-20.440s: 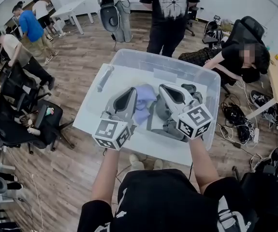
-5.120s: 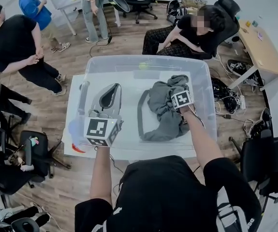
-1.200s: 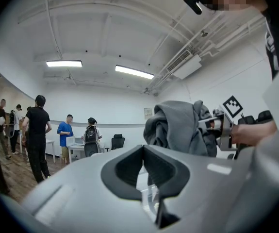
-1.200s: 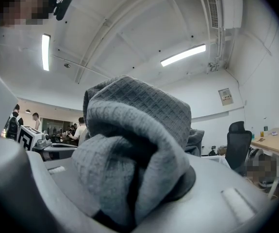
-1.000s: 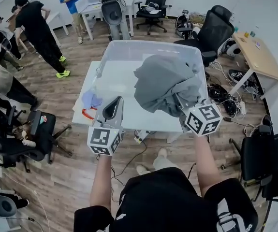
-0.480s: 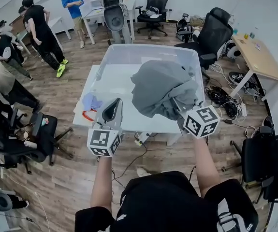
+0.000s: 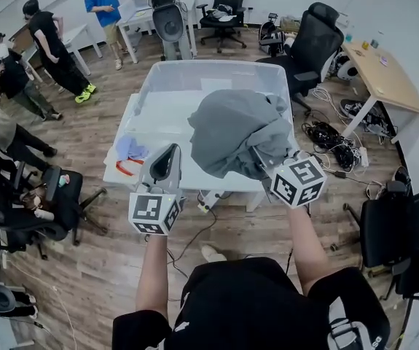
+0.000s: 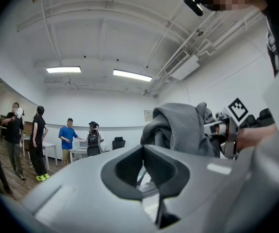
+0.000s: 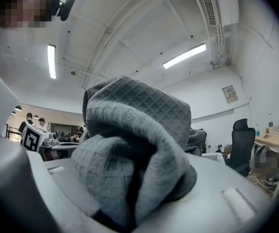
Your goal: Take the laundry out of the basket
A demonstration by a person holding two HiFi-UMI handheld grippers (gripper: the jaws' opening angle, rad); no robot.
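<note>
A grey knitted garment (image 7: 237,131) hangs bunched above the clear plastic basket (image 7: 167,80), lifted clear of it. My right gripper (image 7: 261,159) is shut on the garment, and its marker cube sits nearer me. In the right gripper view the thick grey folds (image 9: 129,144) fill the space between the jaws of the right gripper (image 9: 138,183). My left gripper (image 7: 167,154) is shut and empty, held over the table's near edge, left of the garment. In the left gripper view the garment (image 8: 180,127) hangs to the right of the left gripper (image 8: 144,153).
The basket stands on a white table (image 7: 119,168). A blue cloth (image 7: 127,148) and a red item (image 7: 126,168) lie on its left part. Black office chairs (image 7: 45,199) stand left and right, a wooden desk (image 7: 380,71) at far right, cables (image 7: 333,148) on the floor, people (image 7: 49,42) at back left.
The right gripper keeps the grey garment raised and has drifted slightly left and nearer me. The left gripper stays shut and almost still. The view has shifted a little.
</note>
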